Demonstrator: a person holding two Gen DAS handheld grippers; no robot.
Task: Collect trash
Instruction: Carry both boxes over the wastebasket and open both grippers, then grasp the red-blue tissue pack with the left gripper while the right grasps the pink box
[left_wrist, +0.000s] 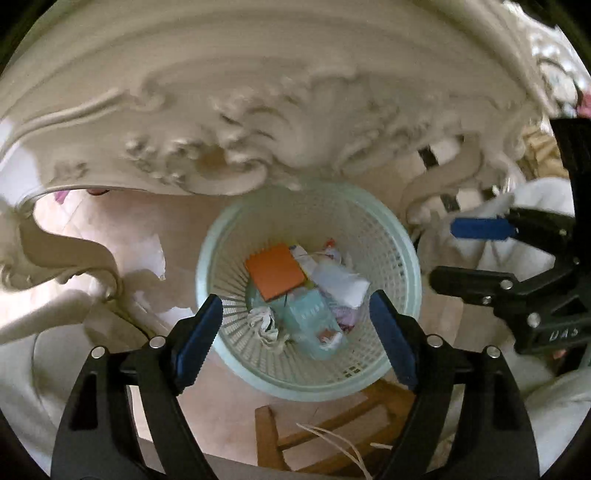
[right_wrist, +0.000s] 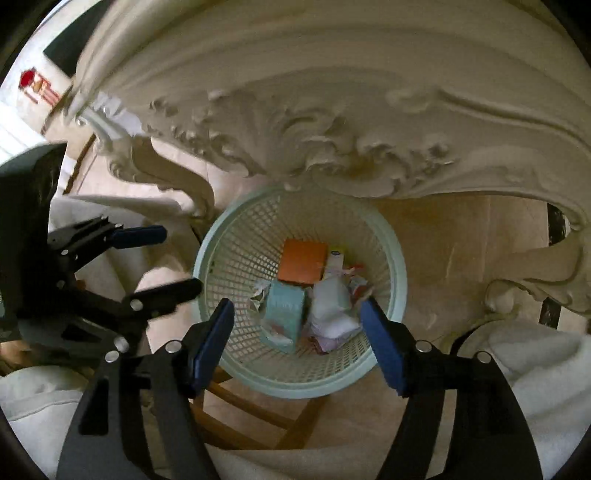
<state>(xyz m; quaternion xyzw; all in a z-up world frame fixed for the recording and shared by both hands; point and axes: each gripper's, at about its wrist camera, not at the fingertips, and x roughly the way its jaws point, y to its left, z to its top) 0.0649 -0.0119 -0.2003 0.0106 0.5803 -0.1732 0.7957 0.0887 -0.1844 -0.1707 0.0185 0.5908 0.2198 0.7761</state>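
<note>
Looking straight down into the bin here, going left to right. Left tongs are spread wide with nothing in them, hovering over the near rim. Under them sits the pale mint wastebasket, a round plastic lattice on the tiled floor, tucked partly under the carved cream table with all its scrollwork. The trash is already down in the bottom: a flat orange pad, a glossy teal packet, and crumpled white paper. Right tongs are also wide and empty, off to the right.

What could go sideways, I reckon: the basket looks light, so a nudge on its rim could tip it. That low table edge hangs just above the far rim, easy to clip when lifting.
</note>
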